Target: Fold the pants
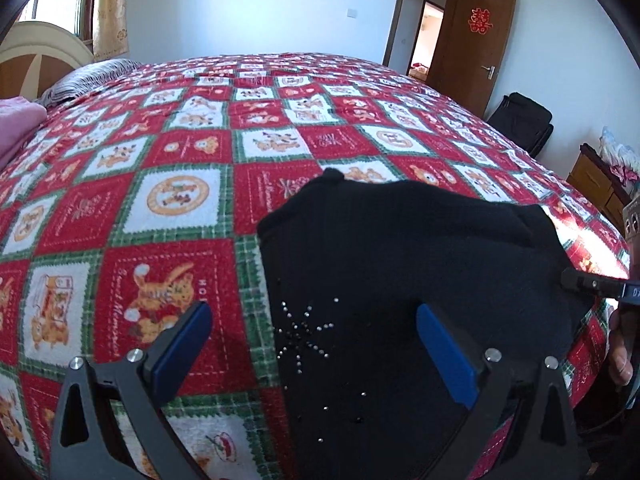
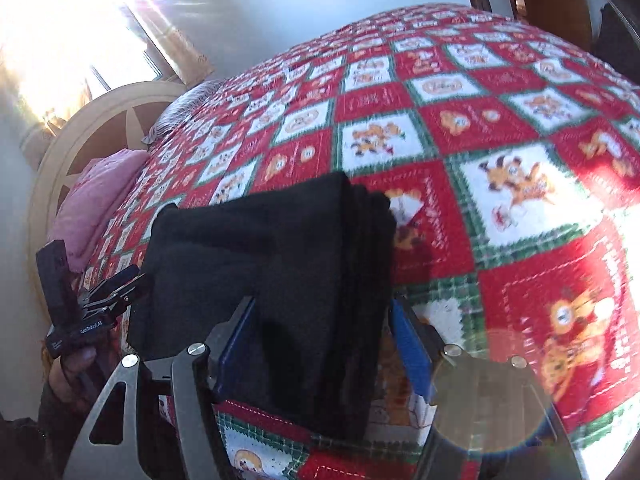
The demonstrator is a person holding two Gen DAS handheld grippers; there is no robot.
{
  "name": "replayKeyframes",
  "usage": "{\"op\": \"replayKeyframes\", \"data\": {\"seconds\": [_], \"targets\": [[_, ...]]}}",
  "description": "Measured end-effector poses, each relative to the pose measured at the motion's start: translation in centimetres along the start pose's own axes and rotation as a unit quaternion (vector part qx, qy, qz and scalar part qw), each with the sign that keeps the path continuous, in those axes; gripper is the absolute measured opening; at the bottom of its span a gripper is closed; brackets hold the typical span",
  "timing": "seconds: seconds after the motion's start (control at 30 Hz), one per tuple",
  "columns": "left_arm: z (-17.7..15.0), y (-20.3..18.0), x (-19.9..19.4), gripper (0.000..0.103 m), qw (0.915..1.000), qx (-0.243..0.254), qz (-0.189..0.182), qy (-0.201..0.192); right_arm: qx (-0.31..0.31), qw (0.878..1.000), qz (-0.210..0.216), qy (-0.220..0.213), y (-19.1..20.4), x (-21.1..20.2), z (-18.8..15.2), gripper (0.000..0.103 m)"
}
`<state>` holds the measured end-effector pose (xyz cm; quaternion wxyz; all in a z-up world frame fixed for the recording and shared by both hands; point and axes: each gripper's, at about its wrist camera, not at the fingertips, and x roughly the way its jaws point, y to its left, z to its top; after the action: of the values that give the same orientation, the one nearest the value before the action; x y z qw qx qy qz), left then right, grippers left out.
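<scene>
The black pants [image 1: 400,264] lie folded into a compact stack on the red patchwork bedspread [image 1: 168,168], with a rhinestone star pattern near me. My left gripper [image 1: 314,328] is open, its blue pads straddling the near edge of the pants. In the right wrist view the folded pants [image 2: 280,256] lie between the blue pads of my right gripper [image 2: 322,320], which is open around the stack's end. The left gripper [image 2: 116,284] shows at the far left there, and the right gripper shows at the right edge of the left wrist view [image 1: 592,284].
A pink blanket [image 2: 96,204] and a striped pillow [image 1: 88,80] lie by the headboard [image 2: 80,136]. An open brown door [image 1: 472,48], a black bag [image 1: 520,120] and a wooden cabinet [image 1: 596,184] stand beyond the bed. Strong sun glare comes from the window [image 2: 60,20].
</scene>
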<state>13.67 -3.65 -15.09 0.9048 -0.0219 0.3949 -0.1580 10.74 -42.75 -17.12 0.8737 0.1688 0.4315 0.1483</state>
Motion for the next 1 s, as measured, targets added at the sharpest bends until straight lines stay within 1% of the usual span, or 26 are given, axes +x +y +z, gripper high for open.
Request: {"op": "replayKeyframes", "data": {"seconds": [0.07,0.13,0.17,0.2,0.23,0.27,0.3,0.33,0.37,0.4,0.43,0.47,0.53,0.63,0.73,0.77,0.83,0.87,0.93,1.0], "targets": [[-0.3,0.3,0.3,0.103,0.9998,-0.013,-0.014,0.0,-0.008,1.0,-0.005,-0.007,0.2,0.5,-0.4,0.068],[-0.5,0.1,0.3,0.103,0.9998,-0.007,-0.018,-0.007,-0.001,1.0,-0.001,-0.006,0.0,0.9,-0.5,0.068],[-0.6,-0.2,0.4,0.103,0.9996,0.001,-0.026,-0.007,0.0,1.0,0.002,-0.005,0.0,0.9,-0.5,0.067],[-0.6,-0.3,0.3,0.1,0.9995,0.006,-0.03,-0.01,-0.007,1.0,0.004,-0.001,0.3,0.9,-0.4,0.053],[-0.7,-0.5,0.2,0.082,0.999,0.012,-0.042,-0.012,-0.01,1.0,0.017,0.0,0.6,0.7,-0.4,0.043],[-0.8,-0.7,0.1,0.061,0.9978,0.016,-0.064,-0.012,-0.007,0.999,0.037,-0.002,0.9,0.4,-0.4,0.032],[-0.7,-0.7,-0.1,0.056,0.997,0.017,-0.075,-0.014,-0.013,0.999,0.037,-0.006,1.5,0.2,-0.4,0.031],[-0.6,-0.7,-0.2,0.042,0.9963,0.015,-0.083,-0.013,-0.031,0.999,0.026,-0.012,2.4,-0.3,-0.4,0.03],[-0.5,-0.6,-0.4,0.029,0.9952,0.012,-0.096,-0.011,-0.045,0.999,0.025,-0.017,3.2,-0.7,-0.3,0.03],[-0.3,-0.3,-0.7,0.025,0.995,0.006,-0.099,-0.012,-0.051,0.998,0.028,-0.021,3.7,-1.1,-0.2,0.029],[-0.1,0.0,-1.0,0.016,0.9948,-0.002,-0.101,-0.013,-0.056,0.997,0.035,-0.026,4.4,-1.7,0.2,0.029],[0.2,0.9,-1.7,0.015,0.9934,-0.021,-0.111,-0.021,-0.061,0.997,0.04,-0.029,4.8,-2.0,0.4,0.029],[0.6,1.9,-2.8,0.015,0.9912,-0.036,-0.124,-0.03,-0.081,0.995,0.051,-0.032,6.5,-2.6,1.5,0.029],[1.4,3.9,-5.6,0.014,0.9913,-0.041,-0.112,-0.057,-0.12,0.99,0.065,-0.033,9.6,-2.5,3.8,0.029],[2.0,6.8,-8.9,0.014,0.9923,-0.044,-0.074,-0.089,-0.157,0.983,0.089,-0.032,13.6,-0.5,6.6,0.029],[2.2,8.0,-10.0,0.014,0.9926,-0.046,-0.058,-0.096,-0.169,0.98,0.103,-0.025,15.3,0.9,7.7,0.029],[2.2,10.3,-11.6,0.014,0.9928,-0.051,-0.019,-0.106,-0.185,0.976,0.116,-0.02,18.0,3.3,9.0,0.029],[2.0,11.8,-12.3,0.015,0.9924,-0.053,0.008,-0.111,-0.195,0.973,0.122,-0.017,19.5,4.8,9.6,0.029],[1.5,13.7,-12.7,0.015,0.9914,-0.06,0.039,-0.109,-0.2,0.97,0.14,-0.001,22.1,8.1,10.3,0.029],[0.6,15.7,-12.2,0.015,0.9901,-0.063,0.076,-0.1,-0.205,0.967,0.149,0.018,24.5,11.7,10.3,0.029]]}}
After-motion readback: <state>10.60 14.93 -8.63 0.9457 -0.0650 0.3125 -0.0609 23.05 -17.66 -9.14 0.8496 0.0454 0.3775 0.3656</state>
